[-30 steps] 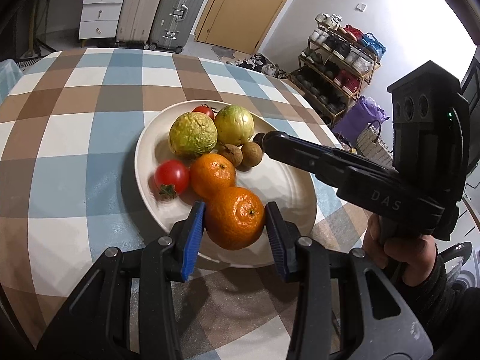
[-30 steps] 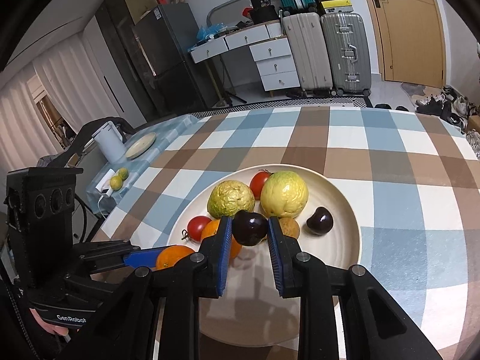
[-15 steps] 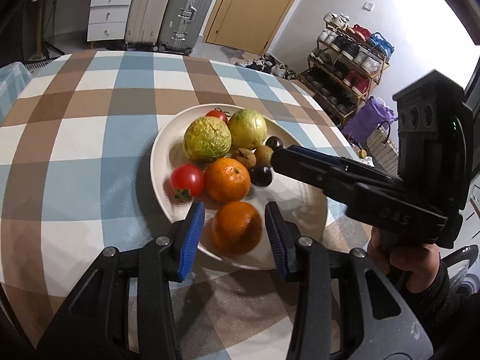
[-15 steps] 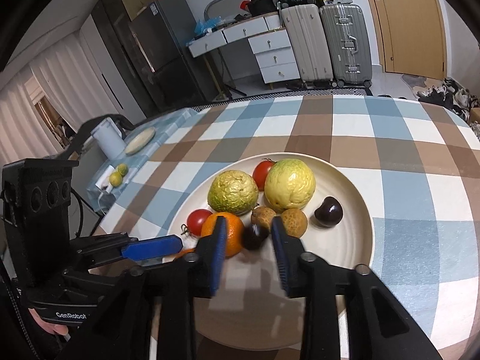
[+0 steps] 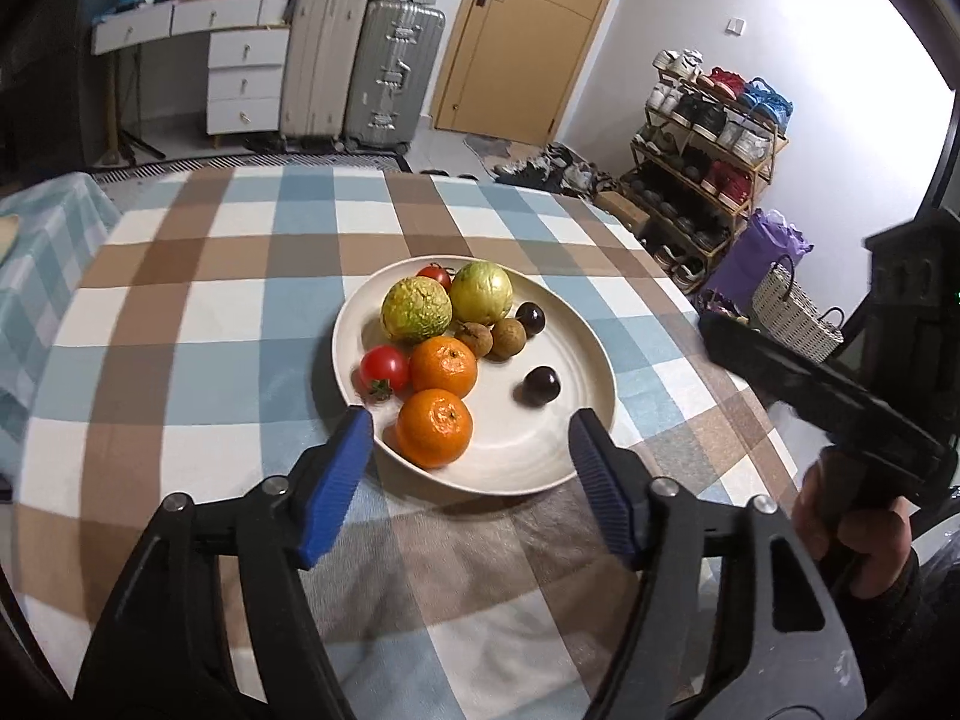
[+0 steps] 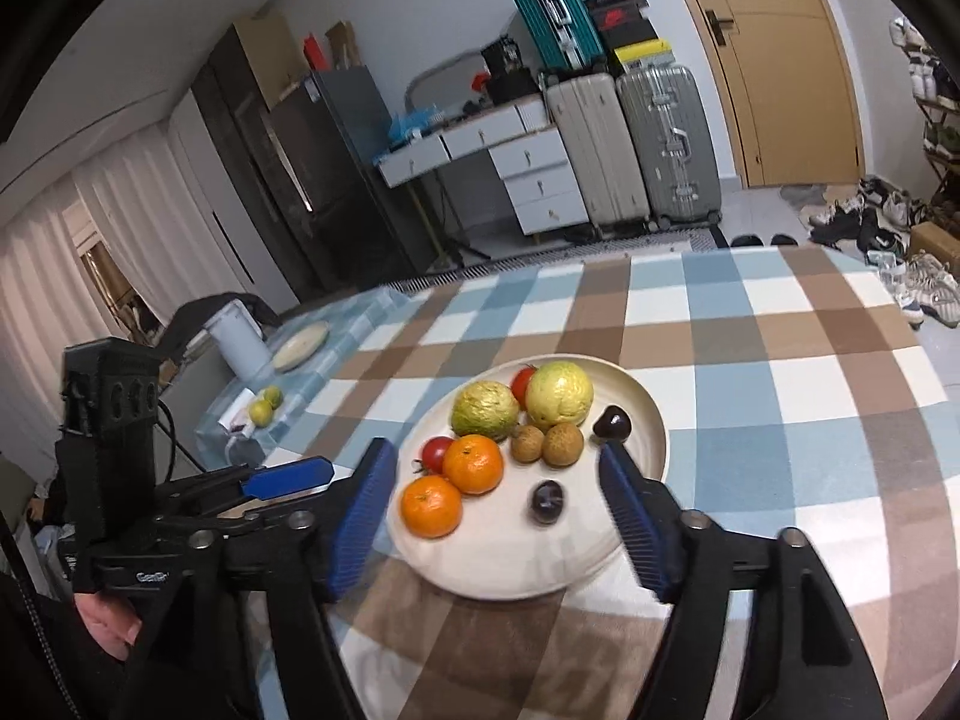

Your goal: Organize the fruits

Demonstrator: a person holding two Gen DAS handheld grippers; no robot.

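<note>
Resting on a cream round plate (image 5: 564, 462) at the middle of a table under a blue, brown and white checked cloth (image 5: 198, 324): two bumpy yellow-green guavas (image 5: 416, 308) at the far side, two glossy mandarins (image 5: 433, 427) toward the near rim, one behind the other, two red tomatoes (image 5: 384, 365), two small brown longans (image 5: 507, 336) touching side by side, and two dark cherries (image 5: 539, 385) lying well apart. Hovering short of the near rim, left gripper (image 5: 471, 483) with blue pads spread wide, gripping nothing. Right gripper (image 6: 501, 516) likewise gaping, empty, above the plate's near edge.
</note>
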